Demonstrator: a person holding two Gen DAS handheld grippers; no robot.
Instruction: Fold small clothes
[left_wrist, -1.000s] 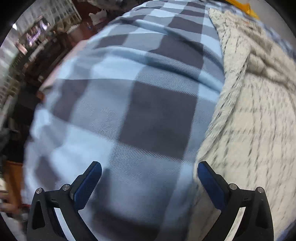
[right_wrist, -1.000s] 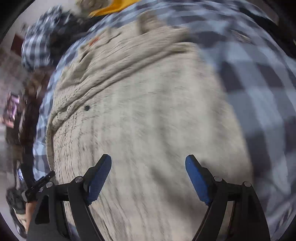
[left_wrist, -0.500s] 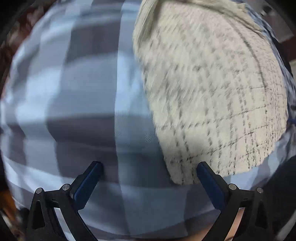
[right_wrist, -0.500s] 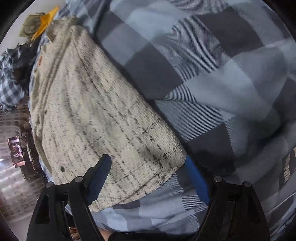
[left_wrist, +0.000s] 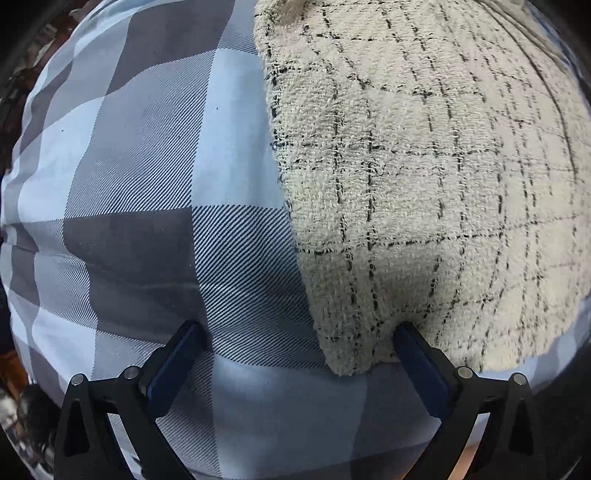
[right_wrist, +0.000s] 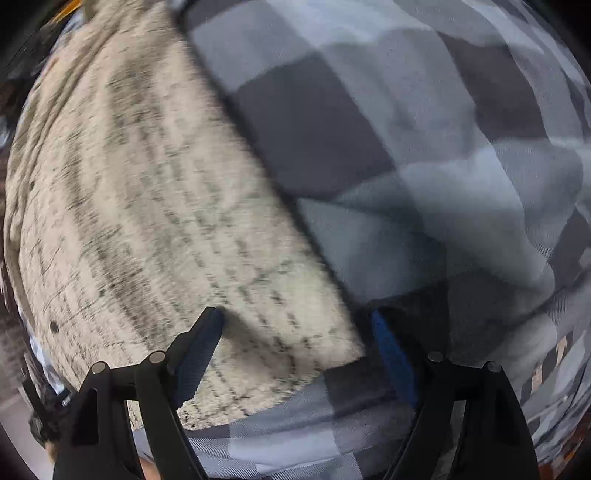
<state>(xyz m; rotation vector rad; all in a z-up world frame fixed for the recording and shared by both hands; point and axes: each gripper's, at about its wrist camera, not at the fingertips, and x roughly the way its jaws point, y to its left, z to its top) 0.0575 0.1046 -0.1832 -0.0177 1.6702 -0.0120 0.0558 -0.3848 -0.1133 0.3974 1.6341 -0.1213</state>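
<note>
A cream knit garment lies flat on the checked bedcover. Both claws point down at its near corners: the left claw spread wide, the right claw starting to close, nothing pinched yet. Best to catch only the knit, not the cover beneath.

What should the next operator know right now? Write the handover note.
Left gripper: open, straddling the near corner of the cream tweed garment; one finger presses into the fabric, nothing pinched yet.
Right gripper: jaws wide and closing, astride the garment's other near corner; pads not yet pressing.
The garment lies flat on the blue-grey checked cover.
Done: garment spread out, both grippers placed at its near corners.
Left: pinch both corners, fold the garment over, then smooth it.
</note>
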